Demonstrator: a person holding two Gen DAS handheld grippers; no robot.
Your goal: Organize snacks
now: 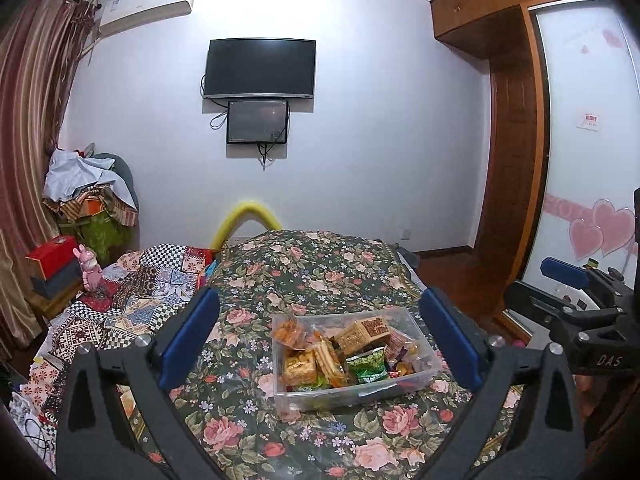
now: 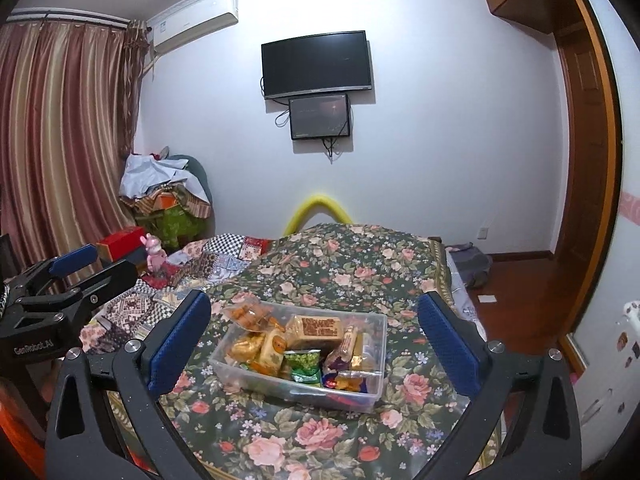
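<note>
Two grippers, both mine, hang above the bed with their blue-padded fingers spread wide and nothing between them: the left gripper [image 1: 320,340] and the right gripper [image 2: 316,344] each frame the same clear plastic bin [image 1: 420,382] without touching it. The bin sits on the floral bedspread [image 1: 320,268], just ahead of me, and the snacks [image 1: 316,364] are heaped inside it, among them a green packet [image 1: 366,366], orange-wrapped biscuits and a brown box [image 1: 366,330] leaning against the far wall. I see no loose packet left on the cover, so I judge the sorting close to done. The risk from here is the soft mattress: a careless nudge on the rim could tip the bin and spill the pile, and one packet already pokes above the far left corner. Beyond lie a patchwork quilt [image 1: 152,280], a yellow hoop [image 1: 248,216] and the wall television [image 1: 260,68].
</note>
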